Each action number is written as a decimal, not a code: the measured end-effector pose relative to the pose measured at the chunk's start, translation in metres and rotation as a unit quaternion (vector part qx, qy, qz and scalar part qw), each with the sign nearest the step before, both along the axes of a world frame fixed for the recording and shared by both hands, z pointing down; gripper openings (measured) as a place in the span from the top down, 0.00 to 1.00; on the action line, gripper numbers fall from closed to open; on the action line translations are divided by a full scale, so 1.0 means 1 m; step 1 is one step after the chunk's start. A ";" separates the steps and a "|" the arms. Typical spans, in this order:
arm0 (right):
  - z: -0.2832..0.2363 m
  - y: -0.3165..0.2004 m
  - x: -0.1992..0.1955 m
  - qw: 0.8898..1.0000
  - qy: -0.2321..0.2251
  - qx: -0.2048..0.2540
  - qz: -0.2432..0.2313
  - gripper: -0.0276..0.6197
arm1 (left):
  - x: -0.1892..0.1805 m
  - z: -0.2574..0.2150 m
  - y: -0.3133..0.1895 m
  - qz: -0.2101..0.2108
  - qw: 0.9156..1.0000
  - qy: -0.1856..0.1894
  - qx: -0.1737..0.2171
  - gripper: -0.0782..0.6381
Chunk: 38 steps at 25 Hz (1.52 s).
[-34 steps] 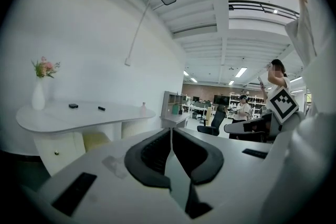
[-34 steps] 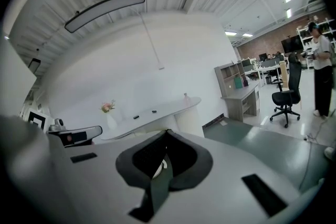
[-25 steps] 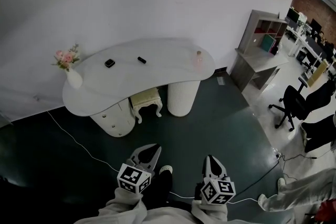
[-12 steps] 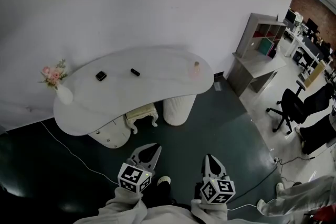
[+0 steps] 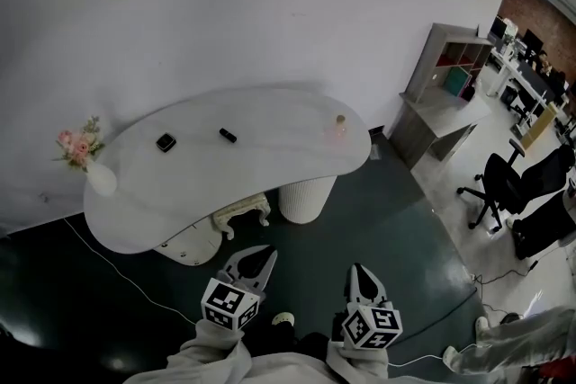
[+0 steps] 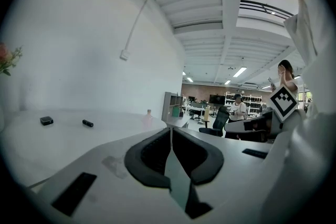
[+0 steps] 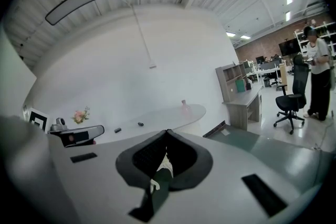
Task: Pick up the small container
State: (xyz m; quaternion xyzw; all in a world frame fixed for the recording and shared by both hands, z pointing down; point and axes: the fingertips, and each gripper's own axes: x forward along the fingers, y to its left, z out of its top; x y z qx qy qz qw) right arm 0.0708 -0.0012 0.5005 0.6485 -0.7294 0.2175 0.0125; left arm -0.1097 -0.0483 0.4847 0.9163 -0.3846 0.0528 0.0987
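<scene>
Approach step: left gripper (image 5: 255, 257) and right gripper (image 5: 361, 270) are shut, empty, well apart from the table (image 5: 270, 171). The container, probably the dark box (image 5: 166, 141) on it, is to be neared with jaws opened.

Small container (image 5: 339, 125) — too small for detail; stool (image 5: 239, 213) half hidden under table (image 5: 270, 162).

Bottom of the head view, left of centre: left hand-held gripper (image 5: 255, 260). Right of centre, beside it but apart: right hand-held gripper (image 5: 361, 276). Both point up-frame, roughly parallel, tilted slightly below level. Each has its jaws closed tip to tip, with nothing gripped. The marker cubes (image 5: 229, 304) sit at the rear of each. Pale sleeves (image 5: 209, 360) run off the bottom edge.
</scene>
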 end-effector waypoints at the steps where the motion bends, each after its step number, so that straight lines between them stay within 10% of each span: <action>1: 0.000 -0.002 -0.001 1.000 0.001 0.000 0.000 0.88 | 0.000 0.001 -0.002 0.001 1.000 0.001 -0.002 0.86; 19: 0.016 -0.016 0.014 1.000 0.006 -0.022 0.010 0.87 | 0.016 0.019 -0.019 0.016 1.000 0.001 -0.021 0.86; 38: 0.000 -0.180 0.078 0.999 0.008 -0.015 -0.034 0.87 | 0.077 0.005 -0.165 -0.024 1.000 0.003 -0.015 0.86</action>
